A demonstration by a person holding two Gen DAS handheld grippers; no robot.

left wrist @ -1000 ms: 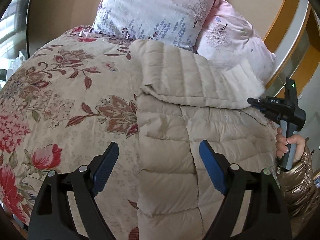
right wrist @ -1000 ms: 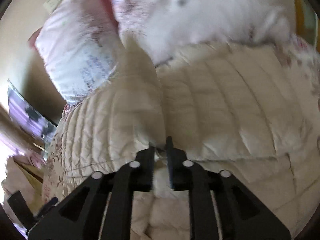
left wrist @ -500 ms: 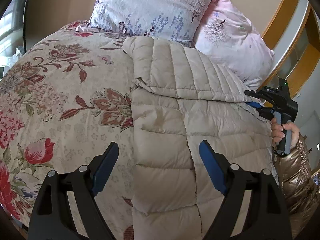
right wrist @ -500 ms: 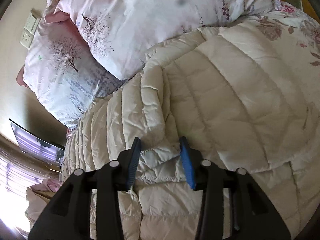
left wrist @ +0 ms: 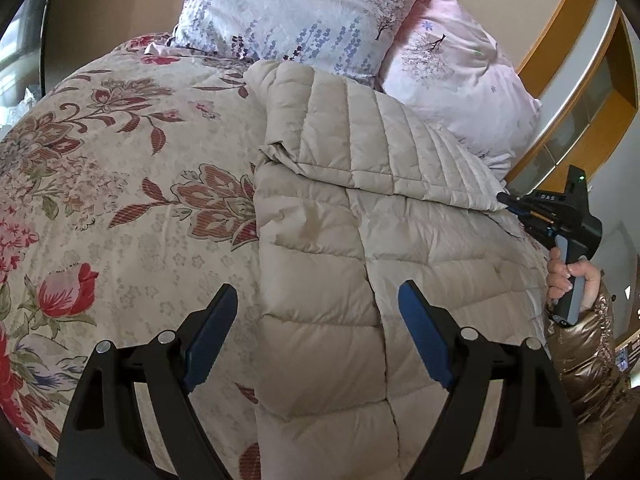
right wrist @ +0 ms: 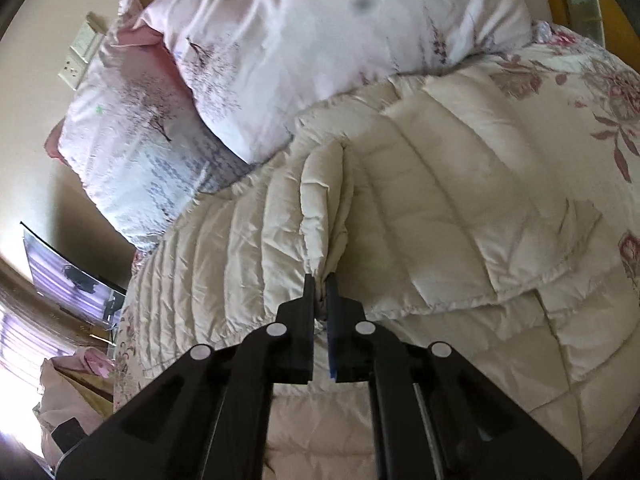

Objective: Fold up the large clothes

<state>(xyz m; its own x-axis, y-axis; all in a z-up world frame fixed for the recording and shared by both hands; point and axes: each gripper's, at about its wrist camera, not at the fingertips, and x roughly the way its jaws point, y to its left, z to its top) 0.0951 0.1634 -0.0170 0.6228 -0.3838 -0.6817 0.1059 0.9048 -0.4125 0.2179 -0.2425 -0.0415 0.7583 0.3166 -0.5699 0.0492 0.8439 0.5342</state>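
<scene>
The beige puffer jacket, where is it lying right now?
The beige puffer jacket lies on the floral bedspread, its top folded over just below the two pillows; in the left wrist view it fills the middle, right of the flowers.

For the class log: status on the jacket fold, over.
Right gripper shut on jacket fold. Left gripper open above jacket, empty. Pillows beside the fold.

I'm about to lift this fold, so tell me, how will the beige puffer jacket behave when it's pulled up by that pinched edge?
The puffer jacket will probably flop and drape rather than hold shape: it already bunches into a soft ridge where the right gripper has shut on it. Its puffy quilted panels suggest it is light for its bulk. The smooth, faintly shiny shell may slide through the jaws or over the floral quilt.
</scene>
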